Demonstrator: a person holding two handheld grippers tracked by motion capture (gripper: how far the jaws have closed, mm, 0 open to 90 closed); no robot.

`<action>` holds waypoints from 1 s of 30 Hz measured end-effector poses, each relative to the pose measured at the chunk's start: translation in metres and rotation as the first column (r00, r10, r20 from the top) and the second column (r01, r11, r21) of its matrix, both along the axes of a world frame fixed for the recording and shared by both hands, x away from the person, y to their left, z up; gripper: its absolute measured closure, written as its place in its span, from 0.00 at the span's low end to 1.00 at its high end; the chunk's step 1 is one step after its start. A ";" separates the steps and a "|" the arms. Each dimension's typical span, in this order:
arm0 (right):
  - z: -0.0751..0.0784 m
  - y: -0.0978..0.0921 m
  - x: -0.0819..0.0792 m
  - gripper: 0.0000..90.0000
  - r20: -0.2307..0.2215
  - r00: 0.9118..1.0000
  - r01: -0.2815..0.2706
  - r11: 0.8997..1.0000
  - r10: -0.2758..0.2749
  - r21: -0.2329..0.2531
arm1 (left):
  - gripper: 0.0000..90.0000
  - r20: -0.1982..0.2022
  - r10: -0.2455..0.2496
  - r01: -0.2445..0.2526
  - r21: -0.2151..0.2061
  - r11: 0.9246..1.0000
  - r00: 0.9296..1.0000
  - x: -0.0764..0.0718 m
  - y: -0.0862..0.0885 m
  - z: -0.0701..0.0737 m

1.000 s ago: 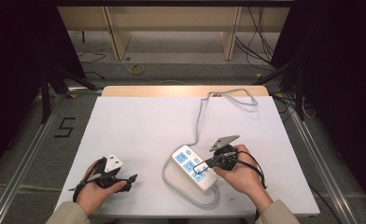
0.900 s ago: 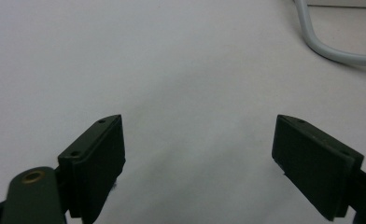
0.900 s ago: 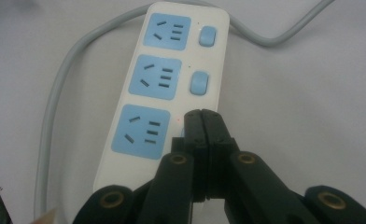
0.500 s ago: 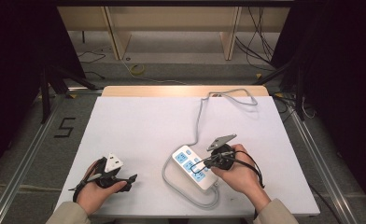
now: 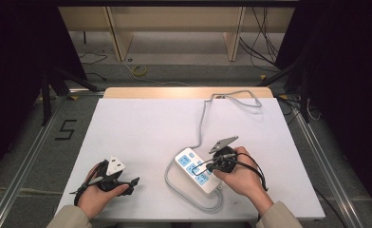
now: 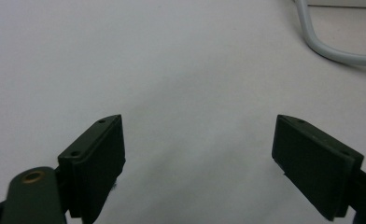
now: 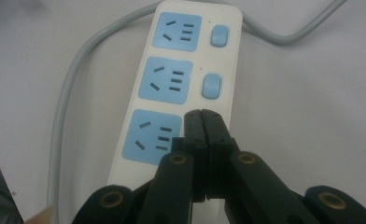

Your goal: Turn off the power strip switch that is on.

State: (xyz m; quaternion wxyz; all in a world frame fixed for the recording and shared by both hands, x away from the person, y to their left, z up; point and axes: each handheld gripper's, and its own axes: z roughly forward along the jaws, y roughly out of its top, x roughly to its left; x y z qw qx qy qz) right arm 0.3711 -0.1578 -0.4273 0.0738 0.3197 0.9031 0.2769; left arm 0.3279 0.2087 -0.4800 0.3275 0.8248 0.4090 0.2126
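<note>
Two tools — left tool (image 6: 197, 154) apart, right tool (image 7: 203, 116) together, hiding part of the power strip (image 7: 181, 84).

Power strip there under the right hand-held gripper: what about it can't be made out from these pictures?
- Third switch of the power strip: right gripper view, covered by the shut right hand-held gripper.
- Strip's near end: same view, behind the jaws.
- Gray cord's plug: high view, past the table's far edge.

Two hand-held grippers are kept low at the near edge.
The left gripper (image 5: 133, 182) is held with jaws spread wide; the right gripper (image 7: 203, 116) is held with jaws pressed together, pointing down.
</note>
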 end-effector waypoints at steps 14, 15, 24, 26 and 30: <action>-0.002 0.005 0.002 1.00 -0.027 1.000 0.006 1.000 -0.006 -0.020 | 0.19 0.000 -0.001 0.001 0.000 1.000 1.000 0.000 0.000 0.000; -0.003 0.005 0.003 1.00 -0.028 1.000 0.008 1.000 -0.009 -0.024 | 0.19 0.000 0.000 0.000 0.000 1.000 1.000 0.000 0.000 0.000; -0.006 0.007 0.005 1.00 -0.037 0.999 0.015 0.999 -0.017 -0.042 | 0.19 -0.001 -0.001 0.001 0.000 1.000 1.000 0.000 0.000 0.000; -0.006 0.008 0.005 1.00 -0.040 0.999 0.019 0.999 -0.021 -0.045 | 0.19 -0.002 -0.001 0.001 0.000 1.000 1.000 0.000 0.000 0.000; -0.007 0.009 0.006 1.00 -0.041 0.999 0.015 0.998 -0.017 -0.055 | 0.19 -0.001 -0.001 0.001 0.001 1.000 1.000 0.000 0.000 0.000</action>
